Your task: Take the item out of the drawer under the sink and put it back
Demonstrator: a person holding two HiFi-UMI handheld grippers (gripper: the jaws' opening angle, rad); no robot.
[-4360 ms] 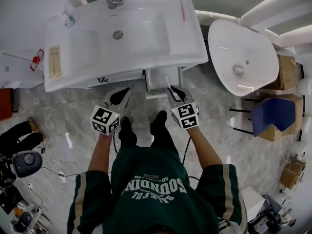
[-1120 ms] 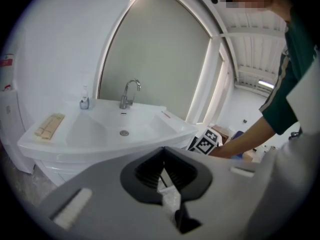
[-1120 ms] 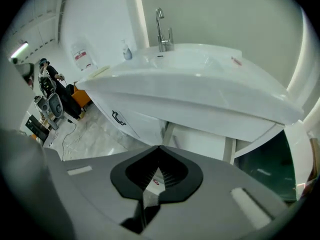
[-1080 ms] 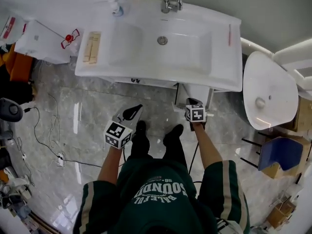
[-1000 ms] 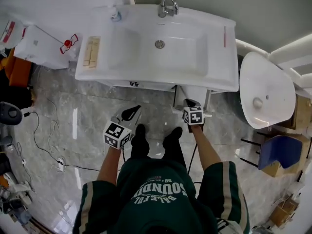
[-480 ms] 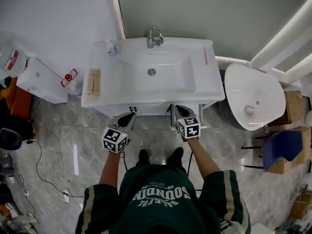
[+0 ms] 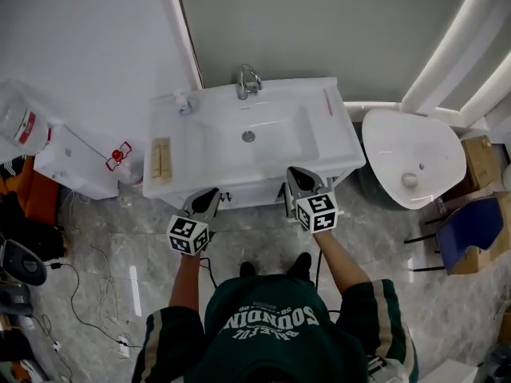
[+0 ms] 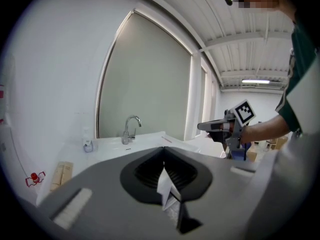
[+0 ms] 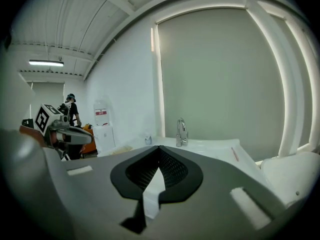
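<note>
A white sink [image 7: 200, 146] with a chrome tap [image 7: 248, 78] stands against the wall. Its top hides the drawer below, and no item from the drawer shows. My left gripper [image 7: 209, 196] is held up in front of the sink's front edge, left of centre, shut with nothing between its fingers. My right gripper [image 7: 294, 174] is over the front edge to the right, also shut and empty. In the left gripper view its own tips [image 8: 163, 149] point at the tap [image 8: 131, 129], with the right gripper [image 8: 201, 126] beside. The right gripper view shows its tips [image 9: 159, 147] meeting and the left gripper [image 9: 90, 135].
On the sink top lie a wooden piece [image 7: 160, 156], a small bottle [image 7: 184, 102] and a pink stick [image 7: 327, 102]. A white oval basin [image 7: 411, 158] stands to the right, a white unit [image 7: 80, 162] to the left, a blue chair [image 7: 467, 222] at far right. Cables [image 7: 104, 294] trail on the floor.
Both grippers have risen from down by the cabinet front to the height of the sink's edge, the right one more. The head view has lifted and now takes in the wall.
</note>
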